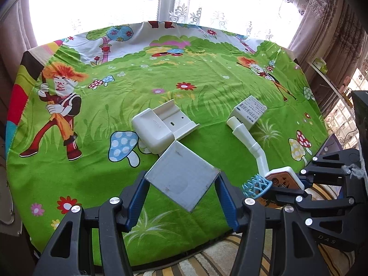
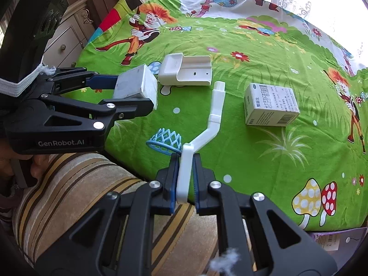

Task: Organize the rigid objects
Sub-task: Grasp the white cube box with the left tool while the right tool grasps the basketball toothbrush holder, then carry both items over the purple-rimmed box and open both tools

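Note:
My left gripper point(image 1: 181, 189) is shut on a grey-white square box point(image 1: 181, 179) and holds it above the near edge of the green cartoon tablecloth point(image 1: 207, 87); the box also shows in the right wrist view point(image 2: 135, 85). My right gripper point(image 2: 185, 179) is shut on the backboard of a white toy basketball hoop point(image 2: 214, 112) with a blue net point(image 2: 165, 141); the hoop's stand reaches over the cloth. The right gripper also shows in the left wrist view point(image 1: 292, 184). A white plastic holder point(image 1: 161, 126) lies just beyond the box.
A white medicine carton point(image 2: 271, 105) lies on the cloth to the right of the hoop's stand. A striped cushion point(image 2: 69, 188) sits under both grippers at the table's near edge. Curtains and a bright window stand behind the table. A cabinet point(image 2: 66, 39) is at the left.

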